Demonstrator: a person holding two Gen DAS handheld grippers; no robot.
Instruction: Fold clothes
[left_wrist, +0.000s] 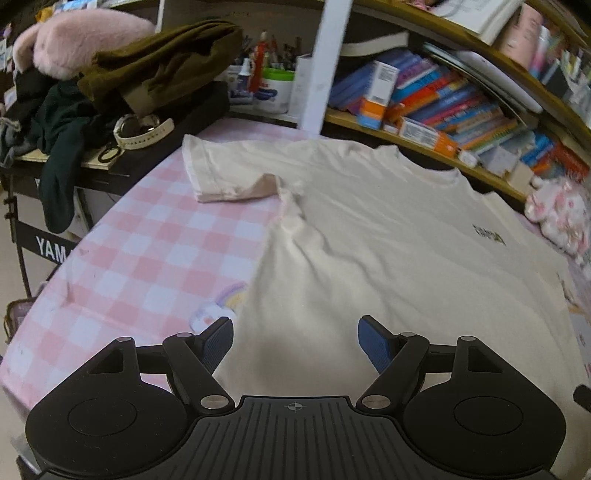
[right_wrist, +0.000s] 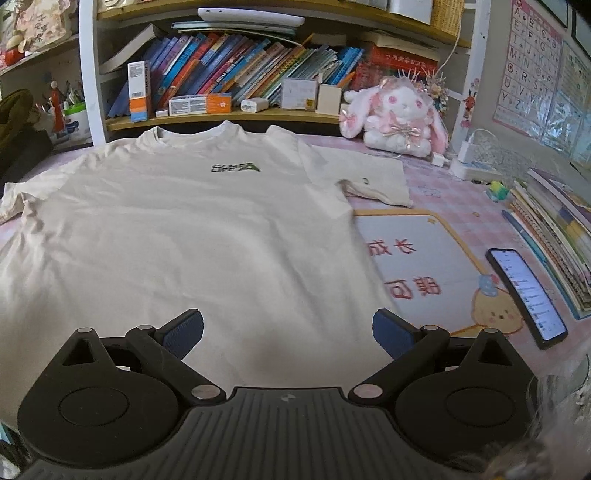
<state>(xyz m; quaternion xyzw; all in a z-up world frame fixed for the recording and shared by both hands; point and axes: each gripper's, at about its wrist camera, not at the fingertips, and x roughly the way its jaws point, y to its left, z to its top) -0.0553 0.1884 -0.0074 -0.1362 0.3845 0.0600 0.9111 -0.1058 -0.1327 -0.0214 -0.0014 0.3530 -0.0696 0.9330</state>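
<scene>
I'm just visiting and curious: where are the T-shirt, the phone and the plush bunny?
T-shirt (right_wrist: 177, 229): right wrist view, on the middle of its chest.
Phone (right_wrist: 526, 291): right wrist view, on the lit screen.
Bunny (right_wrist: 400, 110): right wrist view, on its face.

A cream short-sleeved T-shirt (right_wrist: 177, 229) lies spread flat and face up on a pink-and-white checked surface, collar at the far end by the bookshelf, hem nearest. A small dark green logo (right_wrist: 235, 168) marks the chest. Both sleeves are stretched outward, left and right, with light wrinkles across the fabric.
</scene>
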